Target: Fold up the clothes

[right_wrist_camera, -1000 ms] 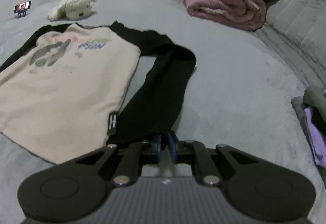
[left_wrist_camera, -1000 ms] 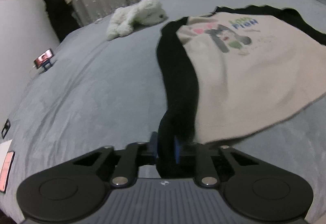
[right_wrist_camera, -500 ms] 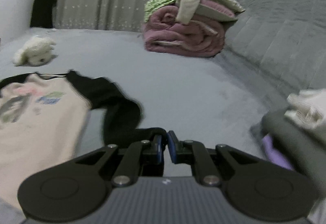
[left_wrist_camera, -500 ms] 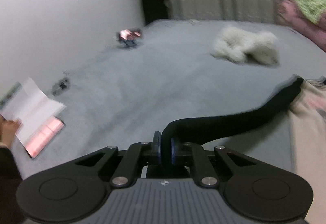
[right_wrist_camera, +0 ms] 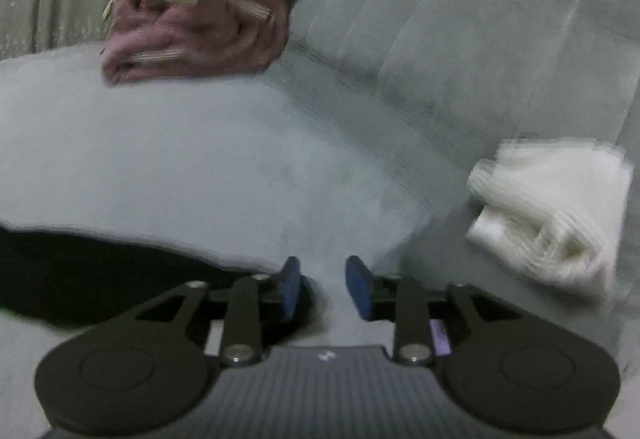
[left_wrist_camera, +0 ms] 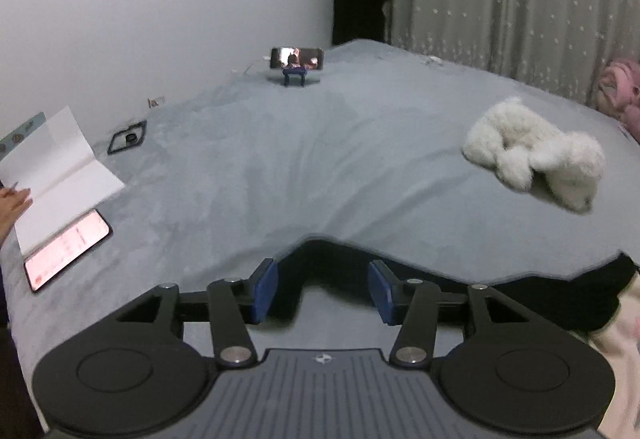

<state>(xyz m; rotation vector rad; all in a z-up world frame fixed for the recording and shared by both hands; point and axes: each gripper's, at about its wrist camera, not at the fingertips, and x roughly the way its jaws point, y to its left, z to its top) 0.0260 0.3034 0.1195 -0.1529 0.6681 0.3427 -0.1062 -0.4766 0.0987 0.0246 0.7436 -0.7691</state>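
On the grey bed (left_wrist_camera: 280,167), left tool (left_wrist_camera: 323,289) just opened, black sleeve (left_wrist_camera: 520,295) between its pads, unpinched. Right tool (right_wrist_camera: 323,287) just opened, nothing between; sleeve beside it.

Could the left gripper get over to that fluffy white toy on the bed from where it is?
Probably yes. The left gripper is open, its jaws having just spread off the black sleeve, and only bare grey bed lies between it and the white plush toy.

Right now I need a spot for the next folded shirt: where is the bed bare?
Bare grey bedspread lies between the plush toy, the phone on its stand and the black sleeve. Crowded: the paper edge, and the pink blanket pile.
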